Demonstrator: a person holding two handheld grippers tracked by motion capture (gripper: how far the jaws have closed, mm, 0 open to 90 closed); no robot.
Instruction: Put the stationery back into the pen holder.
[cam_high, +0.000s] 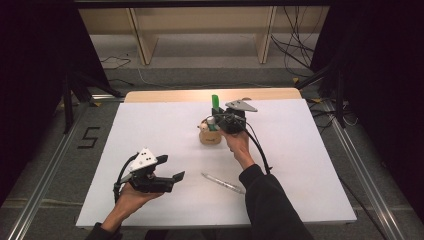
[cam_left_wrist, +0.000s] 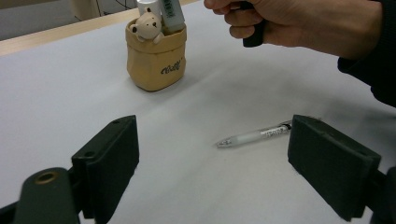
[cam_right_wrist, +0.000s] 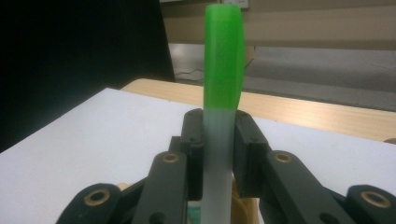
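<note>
Green-capped and frosted white below, the marker (cam_right_wrist: 223, 93) is clamped upright between the pads of your right claw (cam_high: 223, 120), directly over the tan pen pot (cam_high: 210, 136) that sits a little past the middle of the tabletop (cam_high: 150, 125), toward its far edge. The pot already holds other markers (cam_left_wrist: 169, 14) and a small bear figure (cam_left_wrist: 147, 25), so the free slot looks tight. If you lower the marker off-centre, I judge it could catch the rim or a neighbour and tip the light pot over. Letting go too high risks a bounce out. Your left claw (cam_high: 167, 169) hangs wide open and empty near the near-left corner, facing a clear ballpoint pen (cam_high: 222, 182) lying flat near the near edge; a careless sweep could send it rolling.
</note>
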